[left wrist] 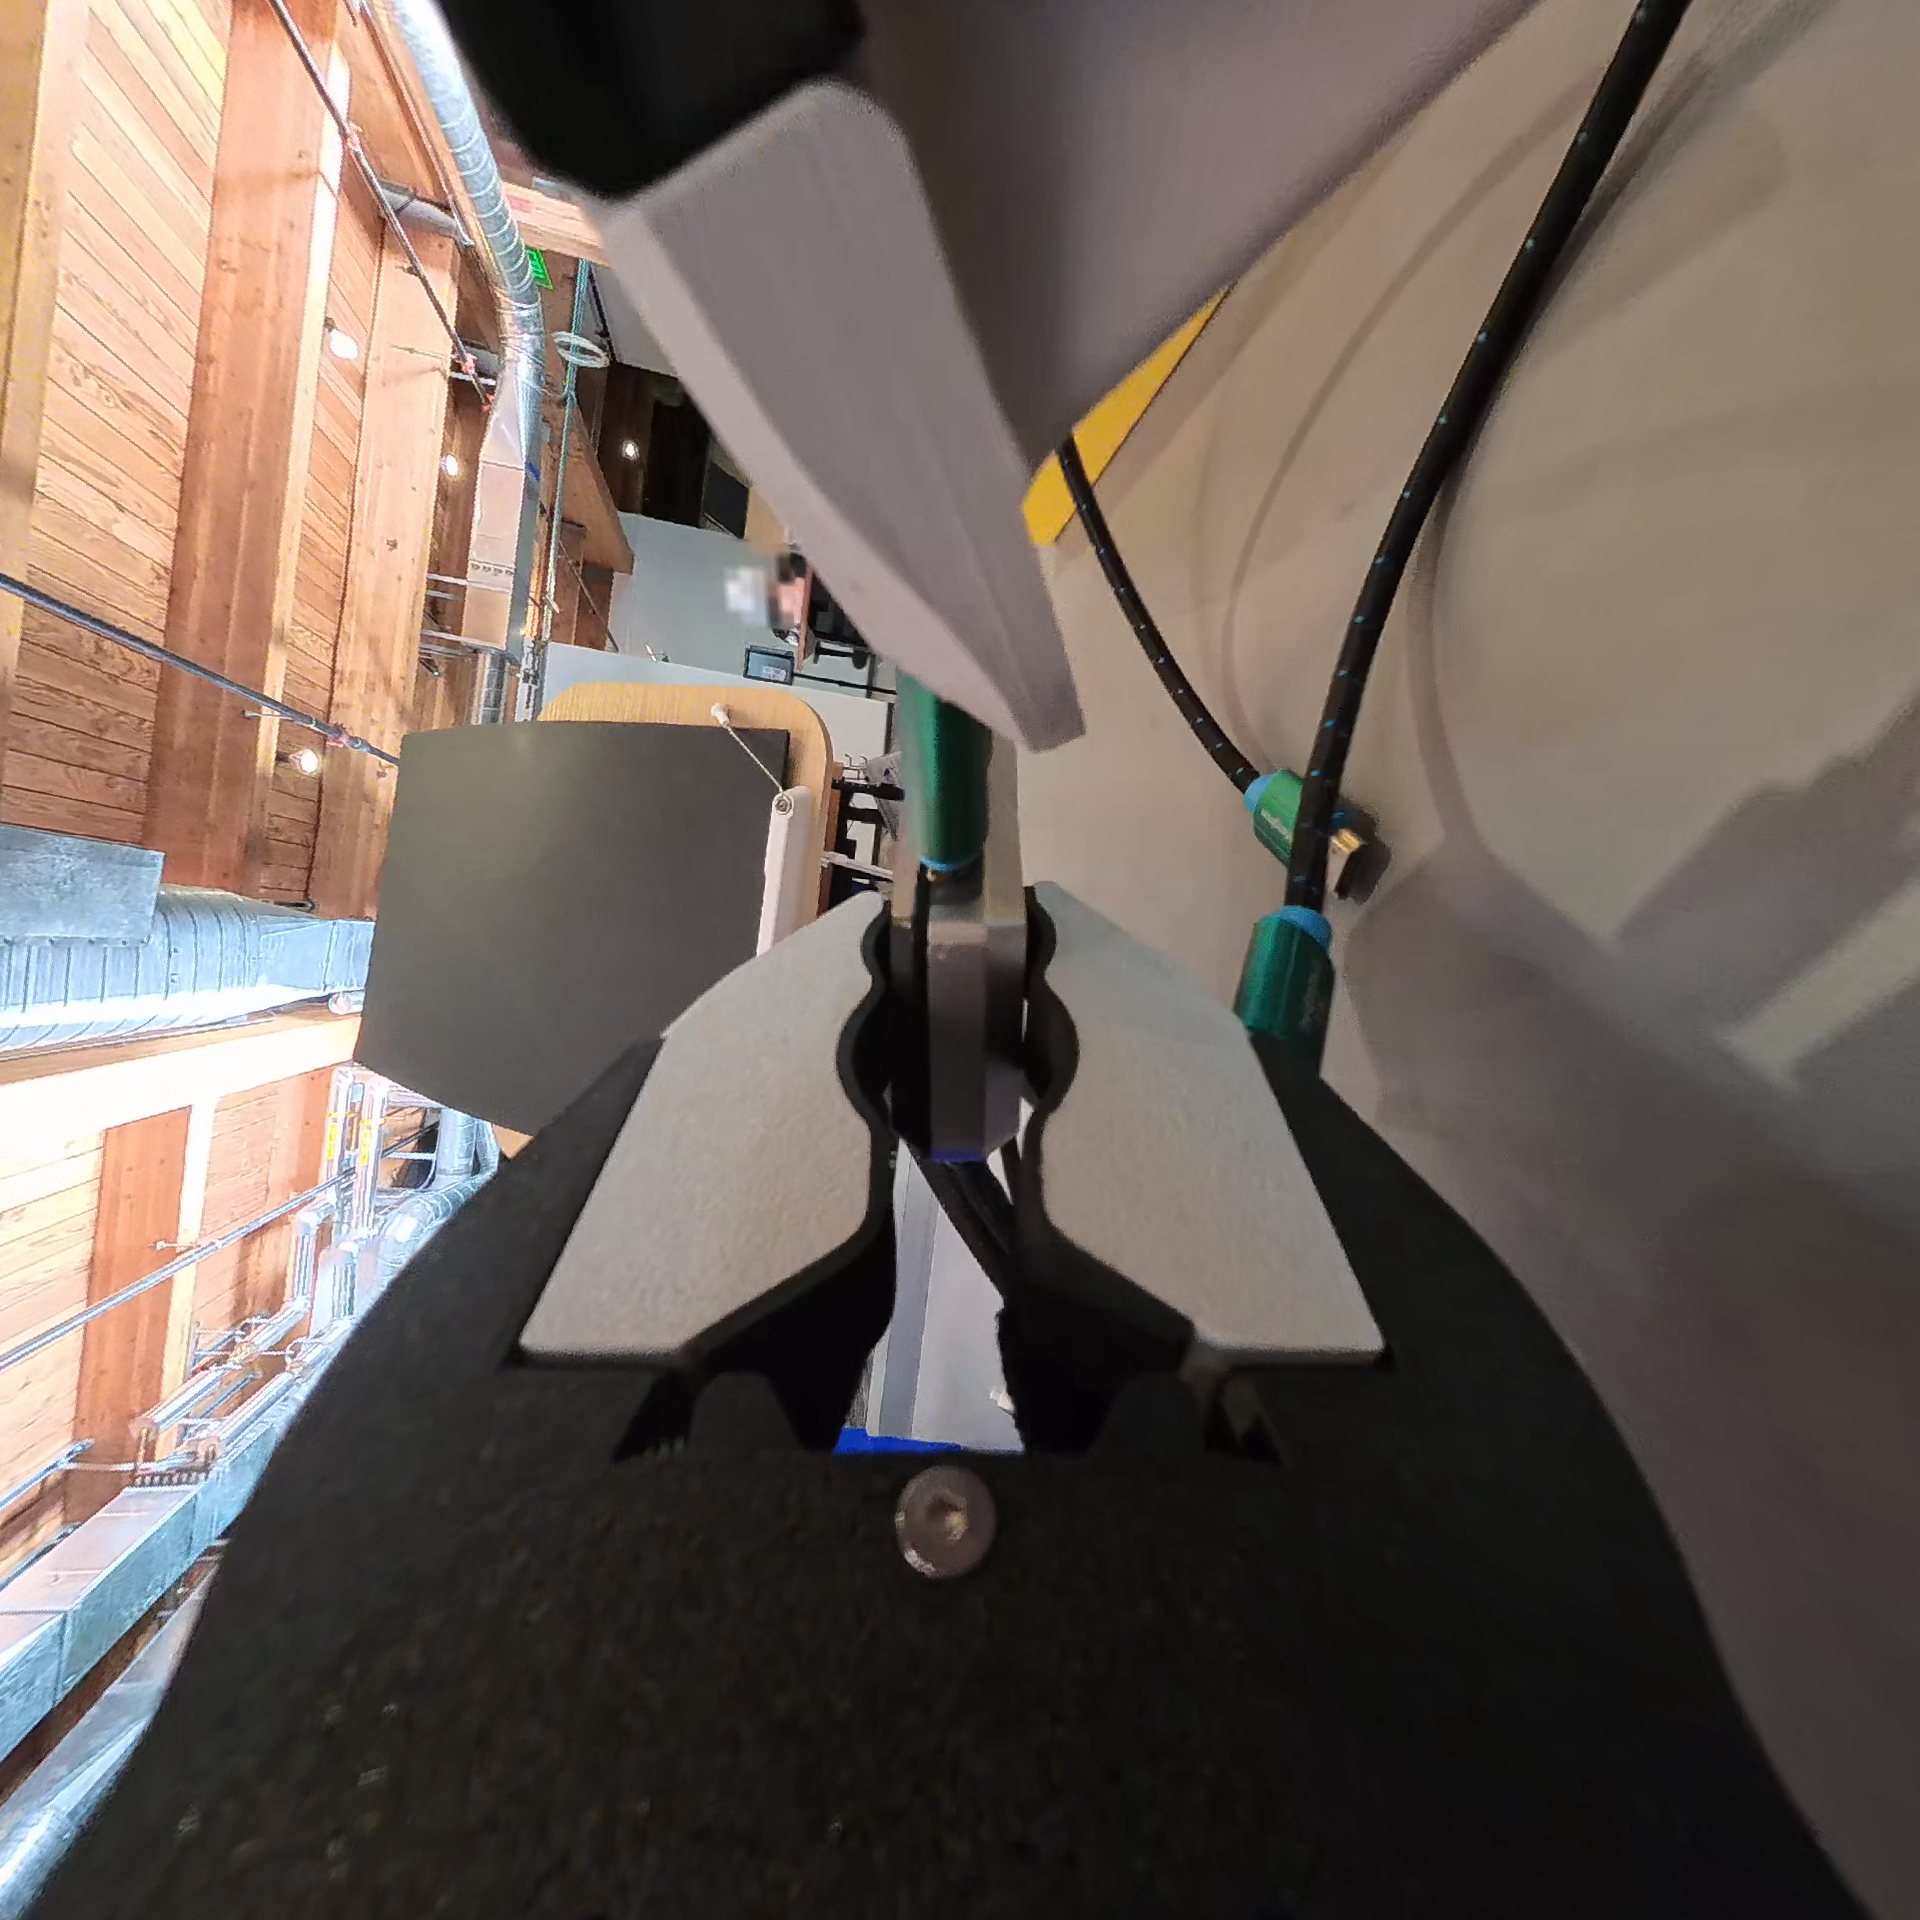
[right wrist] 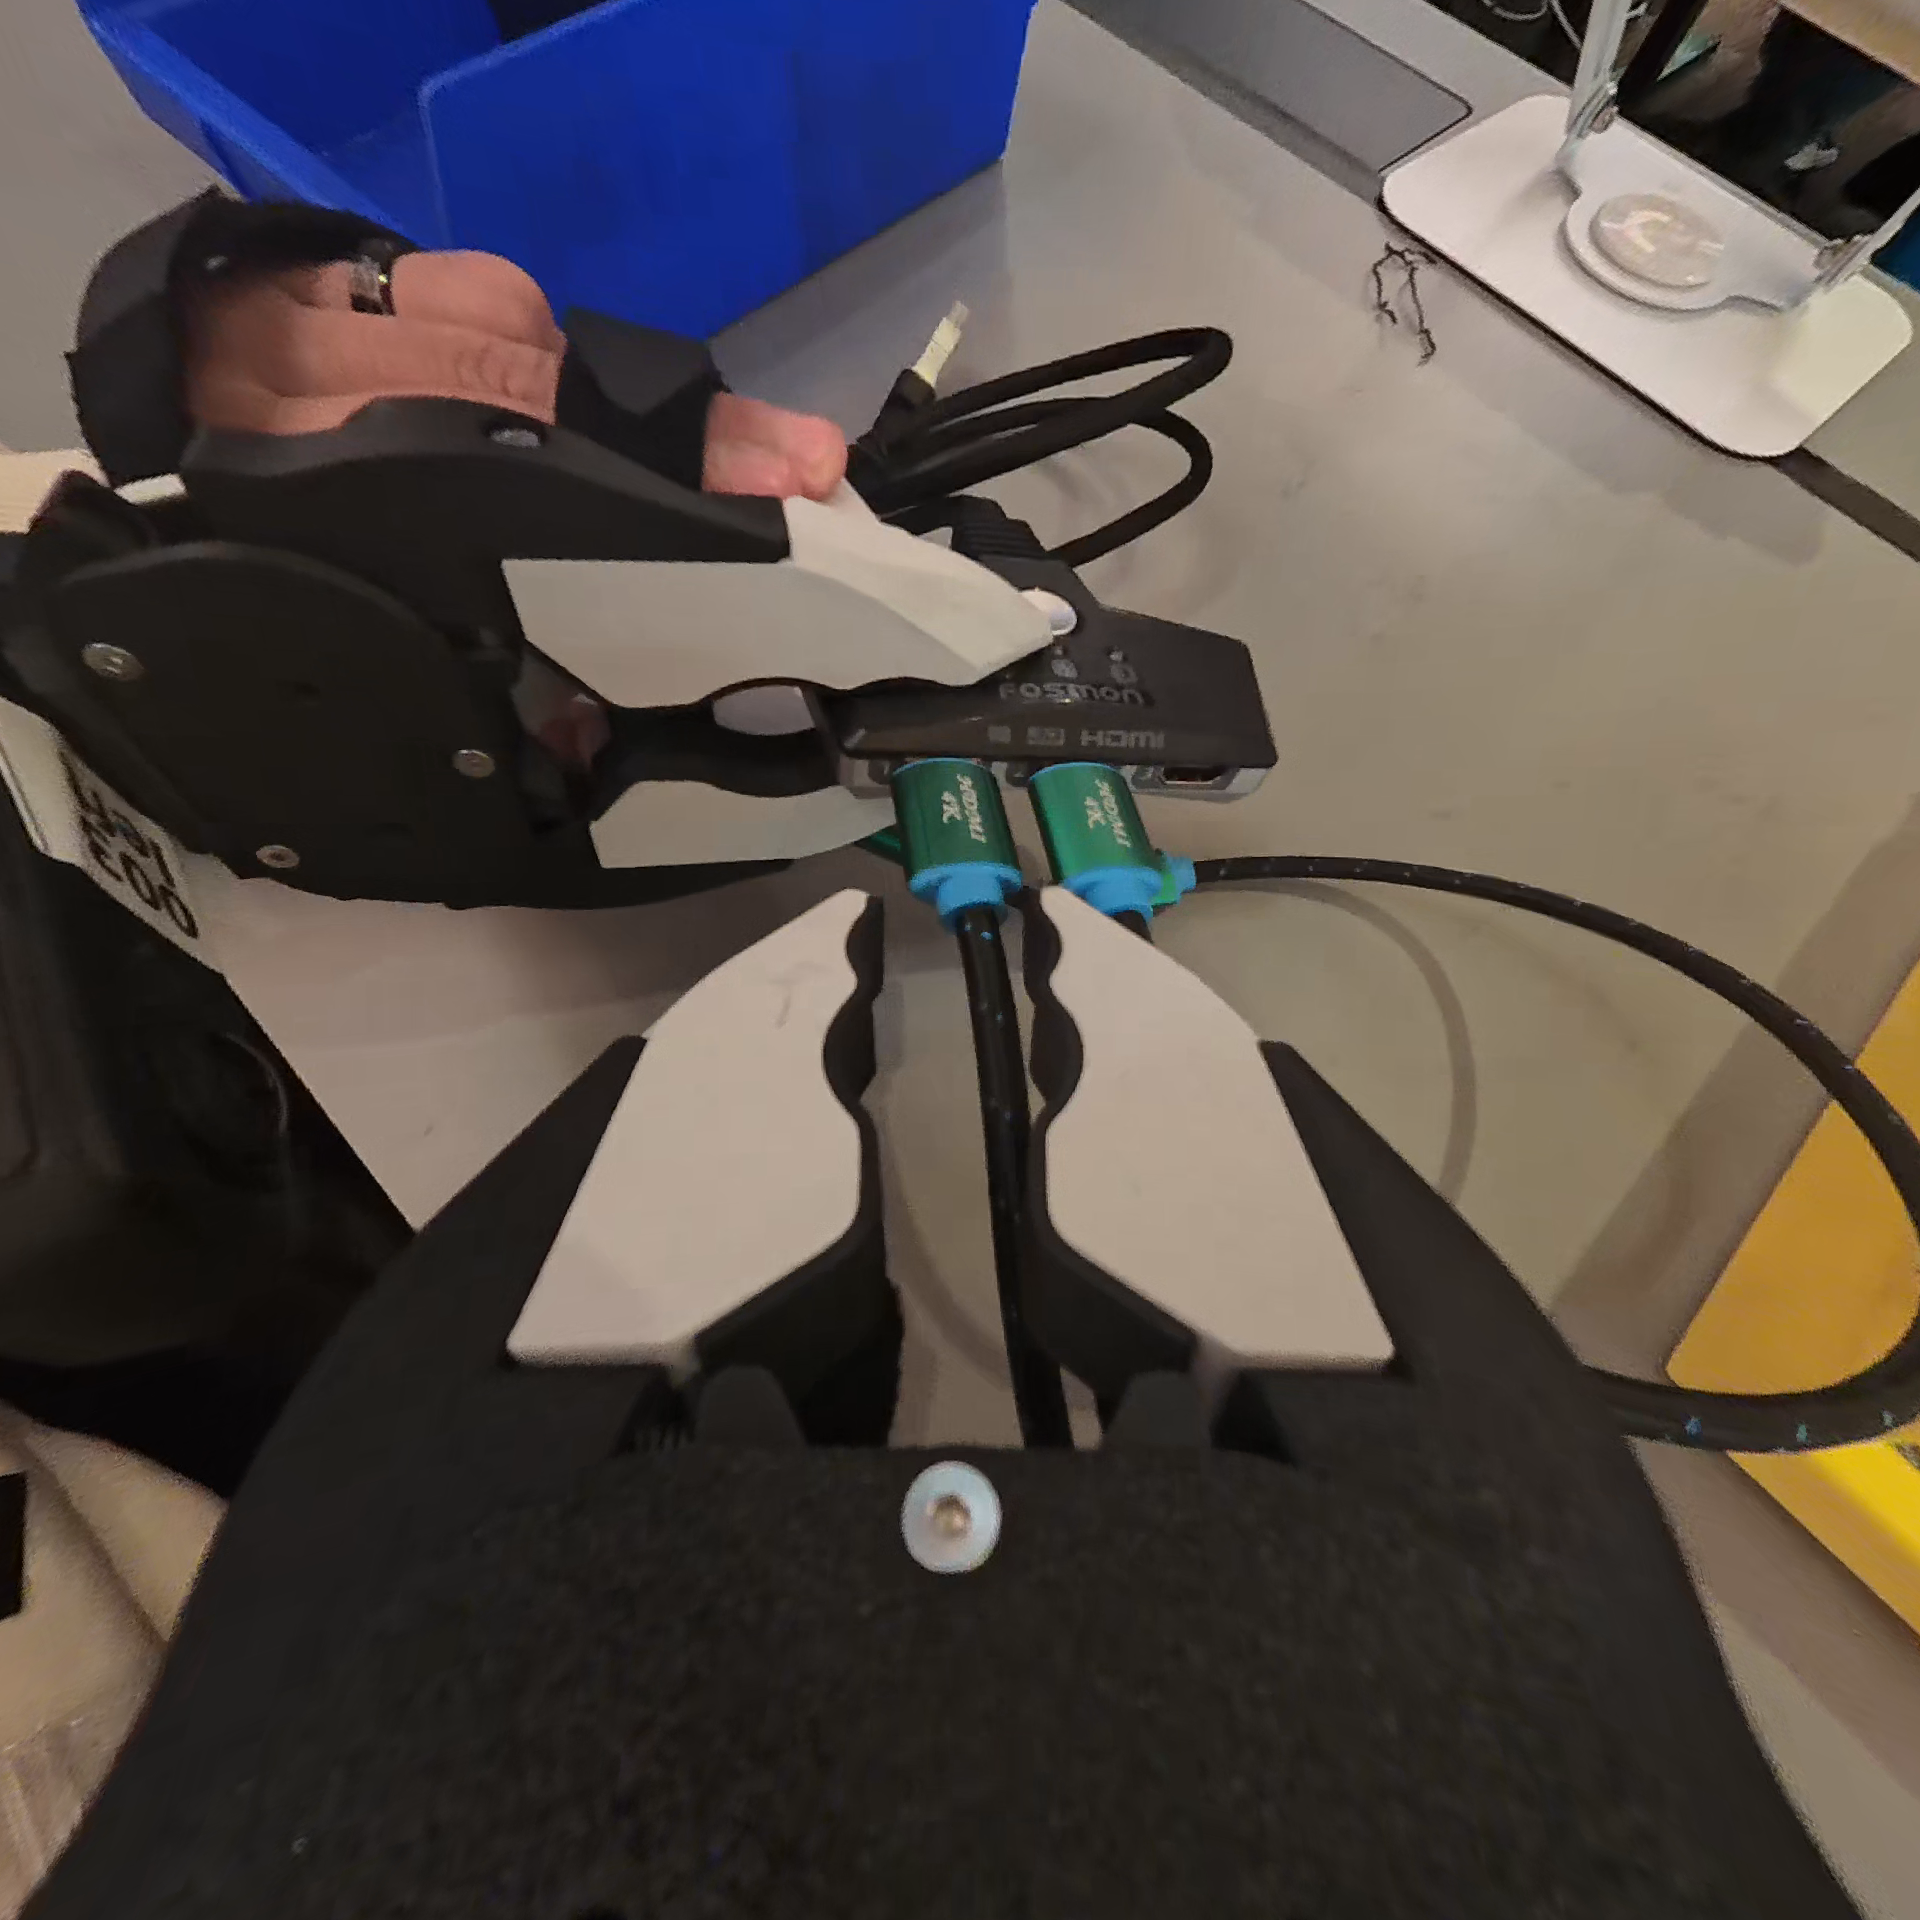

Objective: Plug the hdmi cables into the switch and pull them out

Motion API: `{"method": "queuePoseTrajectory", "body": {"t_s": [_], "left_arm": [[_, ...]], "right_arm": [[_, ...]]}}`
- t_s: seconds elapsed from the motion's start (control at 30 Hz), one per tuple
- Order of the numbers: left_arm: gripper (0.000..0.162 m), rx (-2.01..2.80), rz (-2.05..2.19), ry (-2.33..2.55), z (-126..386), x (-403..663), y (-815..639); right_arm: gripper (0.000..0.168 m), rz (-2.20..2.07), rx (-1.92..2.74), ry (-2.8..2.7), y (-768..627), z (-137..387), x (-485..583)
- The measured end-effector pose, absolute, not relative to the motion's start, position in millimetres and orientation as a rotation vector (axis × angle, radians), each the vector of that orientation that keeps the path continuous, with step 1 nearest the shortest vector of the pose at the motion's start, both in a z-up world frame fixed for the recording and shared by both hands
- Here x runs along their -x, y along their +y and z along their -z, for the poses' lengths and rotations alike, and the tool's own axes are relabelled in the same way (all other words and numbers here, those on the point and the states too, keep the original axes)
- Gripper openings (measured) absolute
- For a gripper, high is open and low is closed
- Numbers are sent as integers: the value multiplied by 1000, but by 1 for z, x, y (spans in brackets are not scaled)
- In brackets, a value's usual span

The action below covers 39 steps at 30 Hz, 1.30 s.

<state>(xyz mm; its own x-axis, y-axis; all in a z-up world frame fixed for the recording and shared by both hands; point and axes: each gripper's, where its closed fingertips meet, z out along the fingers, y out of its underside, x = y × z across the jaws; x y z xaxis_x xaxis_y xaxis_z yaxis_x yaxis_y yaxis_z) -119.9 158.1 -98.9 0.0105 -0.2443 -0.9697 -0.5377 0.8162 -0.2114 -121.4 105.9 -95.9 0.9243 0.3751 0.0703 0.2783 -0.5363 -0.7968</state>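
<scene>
On a grey bench (right wrist: 1455,644), the left gripper (right wrist: 935,727) is reaching in from nine o'clock, its jaws closing on the black HDMI switch (right wrist: 1091,691) from above and below, gripping it. A person's hand (right wrist: 416,353) in a fingerless black glove is holding that gripper.

Two green HDMI plugs are sitting in the switch's near edge: the left plug (right wrist: 951,821) and the right plug (right wrist: 1096,826), side by side. A third port at three o'clock of them is showing open. The right gripper (right wrist: 956,935) is hovering just behind the left plug, jaws open, with that plug's black braided cable (right wrist: 997,1091) running between the fingers without being pinched.

Only the right wrist view is showing the blue bin (right wrist: 675,156) at twelve o'clock, a white stand base (right wrist: 1642,260) at two o'clock, and a coil of black cable (right wrist: 1091,416) behind the switch.

The left wrist view, rolled sideways, is showing the switch (left wrist: 961,1018) edge-on between its own jaws (left wrist: 961,987), plus two loose green plugs (left wrist: 1283,987) lying on the bench at three o'clock, and wooden walls with ducting at nine o'clock.
</scene>
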Motion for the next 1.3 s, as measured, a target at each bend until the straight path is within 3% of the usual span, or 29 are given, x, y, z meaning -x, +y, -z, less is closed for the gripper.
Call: {"method": "queuePoseTrajectory", "body": {"t_s": [0.37,0.63,1.1,1.2,1.27,1.3], "left_arm": [[20,649,-268,1566,98,120,161],[21,657,-184,1579,95,119,159],[21,757,-262,1587,107,135,208],[21,768,-260,1578,103,131,202],[21,756,-264,1569,99,129,197],[21,748,-266,1568,98,130,195]], "right_arm": [[29,-152,2130,-458,109,95,124],[10,-156,2092,-458,107,91,119],[10,-94,2061,-537,78,96,73],[13,27,2167,-666,91,130,76],[36,12,2219,-697,97,148,88],[36,7,2214,-704,97,148,94]]}}
